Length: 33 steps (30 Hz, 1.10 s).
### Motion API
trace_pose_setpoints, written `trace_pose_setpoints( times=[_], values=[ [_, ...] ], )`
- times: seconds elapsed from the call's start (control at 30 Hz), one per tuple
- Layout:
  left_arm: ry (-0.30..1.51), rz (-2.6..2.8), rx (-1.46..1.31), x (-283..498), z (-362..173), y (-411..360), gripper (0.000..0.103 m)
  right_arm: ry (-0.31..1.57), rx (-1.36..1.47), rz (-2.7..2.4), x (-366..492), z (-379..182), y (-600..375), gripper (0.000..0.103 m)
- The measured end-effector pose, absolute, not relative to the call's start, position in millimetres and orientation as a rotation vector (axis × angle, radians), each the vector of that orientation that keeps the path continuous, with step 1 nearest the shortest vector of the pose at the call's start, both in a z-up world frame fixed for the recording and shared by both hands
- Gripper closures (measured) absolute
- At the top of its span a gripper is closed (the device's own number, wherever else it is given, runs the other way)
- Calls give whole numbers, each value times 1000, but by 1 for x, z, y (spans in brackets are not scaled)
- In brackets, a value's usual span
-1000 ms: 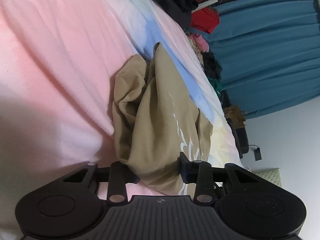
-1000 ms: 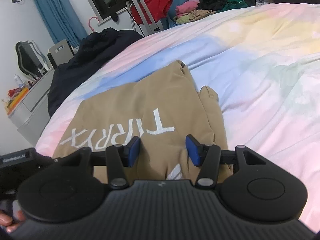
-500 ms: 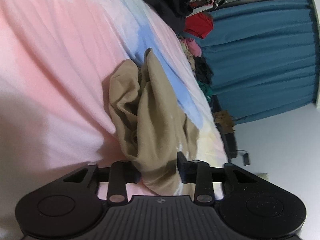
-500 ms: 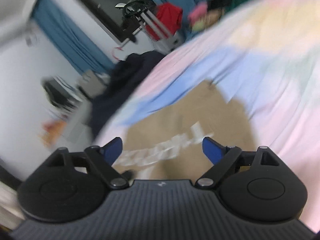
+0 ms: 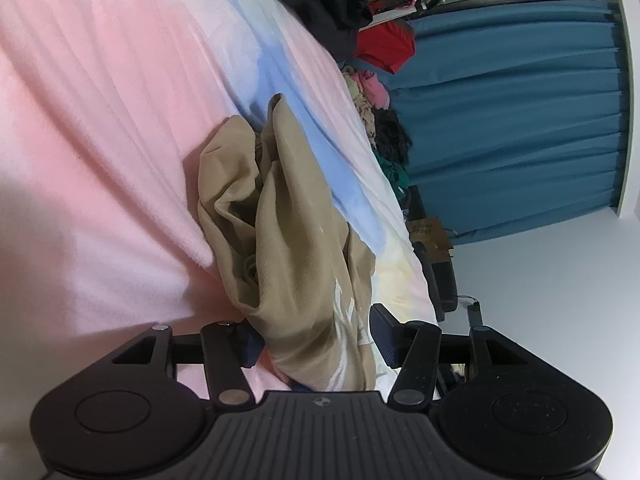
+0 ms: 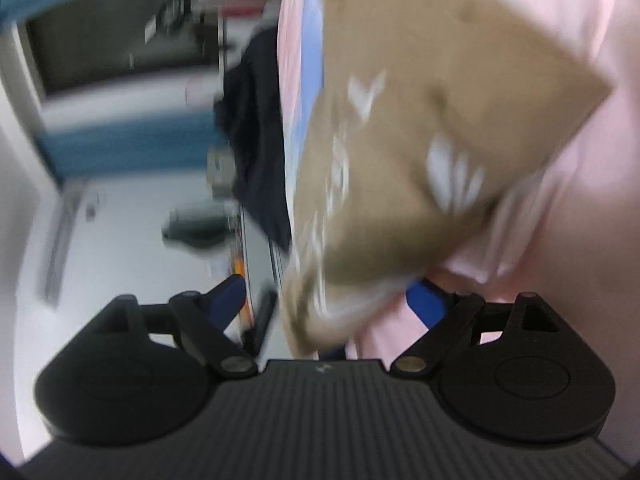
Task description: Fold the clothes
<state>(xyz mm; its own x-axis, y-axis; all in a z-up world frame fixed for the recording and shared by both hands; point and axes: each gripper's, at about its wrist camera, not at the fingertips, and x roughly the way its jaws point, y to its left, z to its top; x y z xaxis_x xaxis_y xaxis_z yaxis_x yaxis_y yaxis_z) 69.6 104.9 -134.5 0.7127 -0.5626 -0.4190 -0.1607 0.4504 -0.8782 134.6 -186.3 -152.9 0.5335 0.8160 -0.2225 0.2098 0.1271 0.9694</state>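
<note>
Left wrist view: the left hand-held gripper point(image 5: 316, 336) is nearest, its fingers spread wide, with the near end of the tan garment point(image 5: 280, 232) lying between them. Neither pad presses the cloth, so it holds nothing. The garment is bunched in thick, loose folds on the bed point(image 5: 100, 140), which has a pink, blue and yellow cover. Farther away are a pile of other clothes point(image 5: 376, 100) near the bed's far end, a red item point(image 5: 386, 46), and then the blue curtain point(image 5: 512, 120).

In the right wrist view, which is blurred, the right hand-held gripper point(image 6: 326, 300) is also open. The tan garment point(image 6: 420, 140), with white print, reaches down between its fingers, but I cannot tell if it touches them.

I judge the task is at an early or middle stage: the garment is gathered, not flat or neat, and the final folds are not yet made. The other clothes seem untouched.
</note>
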Motion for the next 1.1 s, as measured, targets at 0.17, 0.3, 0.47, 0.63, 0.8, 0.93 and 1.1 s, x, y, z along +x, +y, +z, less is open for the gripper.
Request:
trace_pose_setpoints(
  times=[0.17, 0.3, 0.47, 0.63, 0.8, 0.93, 1.1],
  values=[
    [799, -288, -1084, 73, -136, 101, 41, 851, 1405, 463, 126, -147, -203, 13],
    [840, -362, -1089, 81, -139, 92, 39, 792, 1390, 513, 128, -139, -201, 13],
    [905, -481, -1073, 90, -143, 68, 30, 739, 1393, 592, 141, -127, -204, 13],
    [836, -501, -1194, 109, -149, 62, 25, 724, 1425, 608, 148, -128, -211, 13],
    [825, -395, -1295, 118, -168, 71, 26, 725, 1438, 614, 146, -129, -215, 13],
    [821, -228, -1310, 110, -173, 93, 34, 747, 1442, 588, 141, -133, -214, 13],
    [778, -229, -1301, 107, -163, 105, 52, 811, 1425, 493, 130, -142, -210, 13]
  ],
)
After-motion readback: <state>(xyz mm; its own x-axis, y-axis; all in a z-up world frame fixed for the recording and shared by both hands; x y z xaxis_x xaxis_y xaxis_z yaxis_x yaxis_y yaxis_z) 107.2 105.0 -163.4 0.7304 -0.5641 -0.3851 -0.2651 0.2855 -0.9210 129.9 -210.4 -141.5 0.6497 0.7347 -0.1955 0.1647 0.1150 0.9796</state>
